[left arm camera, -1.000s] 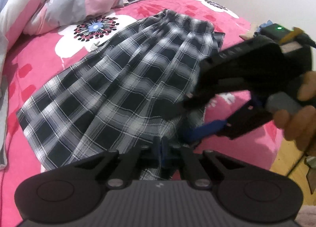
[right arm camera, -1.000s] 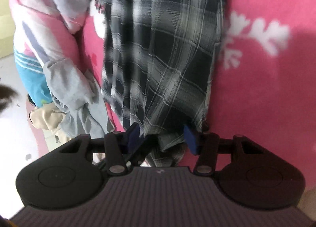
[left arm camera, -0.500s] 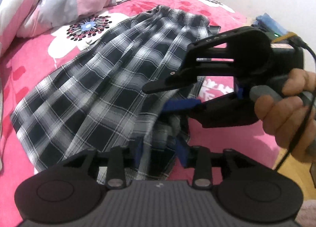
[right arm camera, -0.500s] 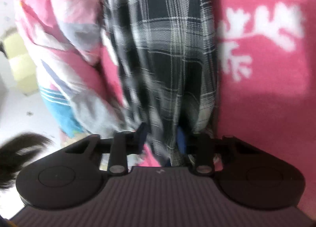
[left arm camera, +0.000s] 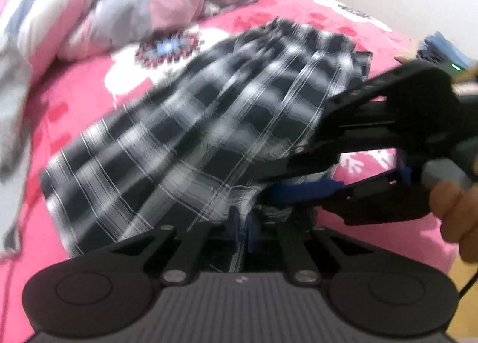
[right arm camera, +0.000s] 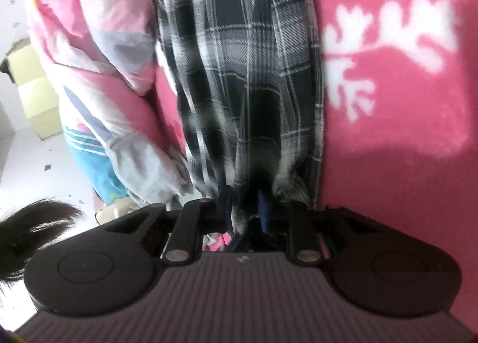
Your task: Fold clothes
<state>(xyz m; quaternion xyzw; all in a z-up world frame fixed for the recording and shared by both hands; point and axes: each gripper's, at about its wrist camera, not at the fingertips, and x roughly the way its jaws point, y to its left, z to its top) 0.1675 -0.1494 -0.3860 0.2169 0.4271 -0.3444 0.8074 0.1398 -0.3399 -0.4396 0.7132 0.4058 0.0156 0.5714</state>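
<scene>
Skirt (left arm camera: 191, 140) hem in both grippers (rt closing)

A bed (left arm camera: 298, 11) under a bright pink blanket printed with white flowers carries everything here. A black-and-white plaid skirt (left arm camera: 191, 140) lies spread across its middle, its gathered waistband toward the far edge and its wide hem toward the near one, covering part of a large white flower with a dark, bluish centre. A rumpled pink, grey and white quilt (left arm camera: 119, 5) is heaped along the bed's left side, just beside the skirt, and hangs over that edge.
</scene>
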